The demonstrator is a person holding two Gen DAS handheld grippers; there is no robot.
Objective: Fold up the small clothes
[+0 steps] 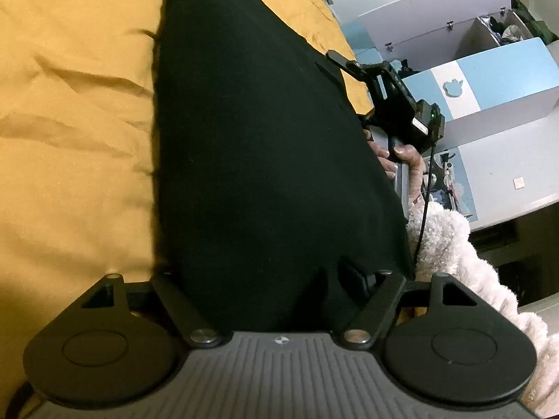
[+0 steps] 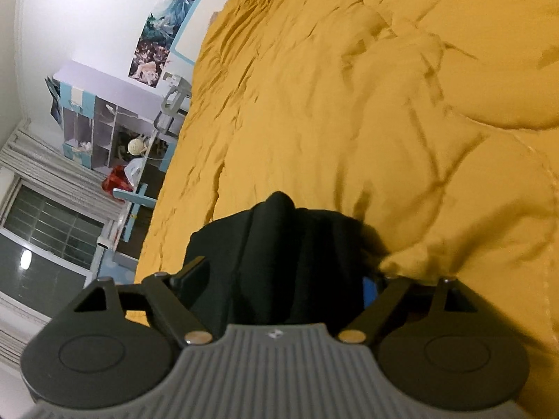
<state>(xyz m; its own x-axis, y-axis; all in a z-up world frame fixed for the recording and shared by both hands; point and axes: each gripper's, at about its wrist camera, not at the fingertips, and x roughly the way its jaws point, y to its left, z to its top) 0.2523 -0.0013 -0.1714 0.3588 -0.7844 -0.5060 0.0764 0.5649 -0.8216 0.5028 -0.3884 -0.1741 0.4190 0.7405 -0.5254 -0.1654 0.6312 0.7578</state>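
The black fabric garment lies stretched out over the mustard-yellow quilted bedspread, a long dark shape running away from the left wrist camera and narrowing toward the far end of the bed. Its near end sits right between the arms of the left gripper, whose jaws stand spread wide; the cloth covers the fingertips here, so whether a pad touches the fabric cannot be told, but nothing looks pinched.

Over at the garment's right edge, the right gripper shows from the side in the left view, one black finger reaching over the cloth's border. A hand wraps its grey handle, a fluffy white sleeve behind it and a thin black cable trailing down.

From the right wrist camera, the same black garment bunches in soft vertical folds just ahead of the gripper body, a rounded hump at its top. The right gripper's jaws are wide apart too, the cloth lying loose between them; a black finger shows at the left, and a bit of blue peeks out at the right. The yellow bedspread rolls away beyond in big creases.

Past the bed, a pale blue and white cabinet stands at the right of the left view, and a dark window with shelving sits off to the left of the right view.
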